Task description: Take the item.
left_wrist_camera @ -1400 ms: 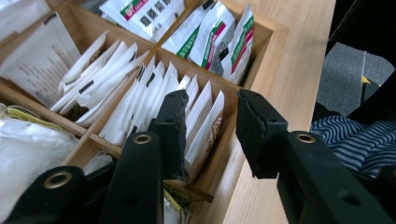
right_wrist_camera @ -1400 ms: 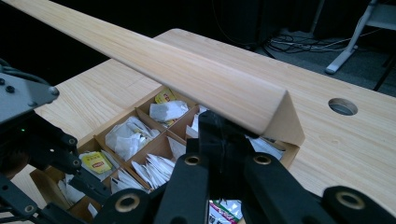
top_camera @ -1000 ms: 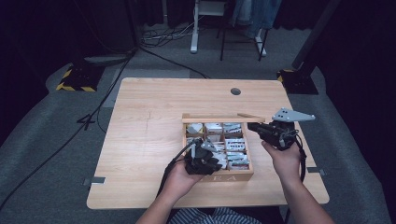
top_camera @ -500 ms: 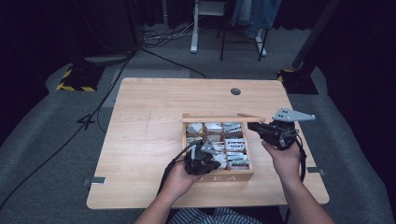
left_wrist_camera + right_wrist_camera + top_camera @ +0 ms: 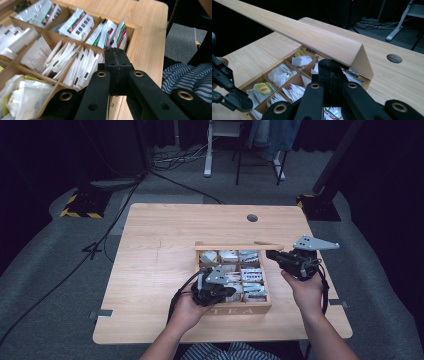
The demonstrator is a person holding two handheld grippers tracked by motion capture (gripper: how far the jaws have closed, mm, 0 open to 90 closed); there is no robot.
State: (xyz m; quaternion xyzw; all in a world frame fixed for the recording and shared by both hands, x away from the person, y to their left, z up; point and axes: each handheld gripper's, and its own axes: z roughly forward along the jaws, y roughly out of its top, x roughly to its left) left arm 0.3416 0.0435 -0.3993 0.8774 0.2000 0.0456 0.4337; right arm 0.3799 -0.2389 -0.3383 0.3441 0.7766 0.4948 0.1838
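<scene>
Hovering over the near-left corner of the tea box point(image 5: 235, 309), the left claw point(image 5: 216, 287) is clenched, jaws pressed flat together, nothing between them as the left gripper view shows. Its jaws have just been closing, and no sachet sits in them. White sachets point(image 5: 82, 66) stand upright in the compartment right under its tip; red-green packets point(image 5: 110, 33) fill the next cell toward the box's corner. Box sits on the bench point(image 5: 160, 250), toward its right half, lid point(image 5: 239, 246) standing open on the far side.

Right claw point(image 5: 274, 255) is also clenched, empty, held at the box's right far corner just below the lid edge; in the right gripper view the lid point(image 5: 312, 35) runs just above the jaw tips, hinge point(image 5: 352, 72) just behind.

Risks, as I judge them: closed jaws going down into the packed sachets would crush or shove them instead of picking one — they'd need to spread first. Thin sachets sit tight, so two could come up together. Right claw is near the lid; a nudge could tip it shut onto the left hand point(image 5: 187, 310). Box is light, could slide if a divider gets snagged.
</scene>
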